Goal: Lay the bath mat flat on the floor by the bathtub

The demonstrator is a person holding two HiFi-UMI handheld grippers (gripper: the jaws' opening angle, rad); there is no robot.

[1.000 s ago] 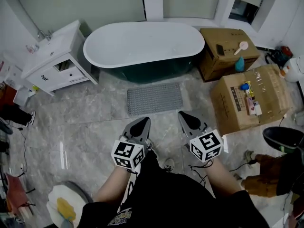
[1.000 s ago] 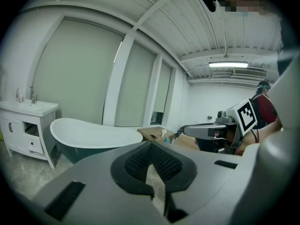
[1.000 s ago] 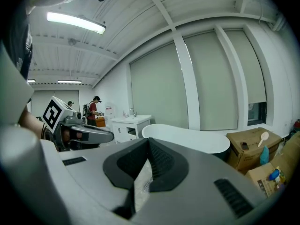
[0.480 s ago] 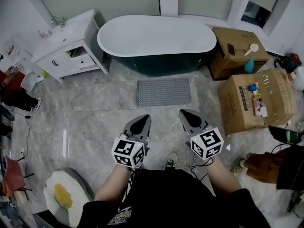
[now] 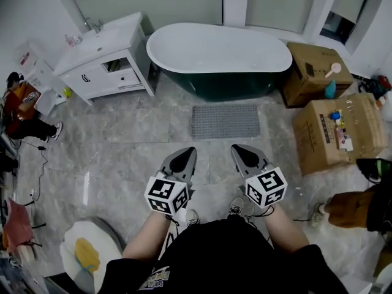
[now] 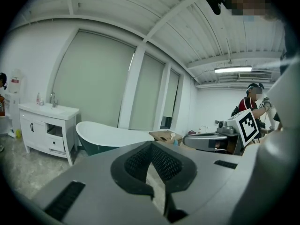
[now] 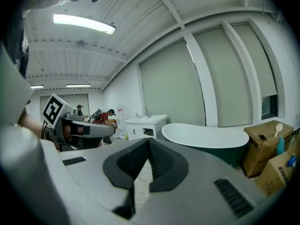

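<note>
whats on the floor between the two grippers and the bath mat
Only bare floor tile, in the head view, from left gripper and right gripper to the bath mat.

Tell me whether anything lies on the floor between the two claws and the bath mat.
Nothing visible does. Only bare floor lies between the left claw, the right claw and the bath mat, which lies flat beside the bathtub.

Open floor [image 5: 122,141] between vanity [image 5: 105,57] and boxes [image 5: 334,133]
</note>
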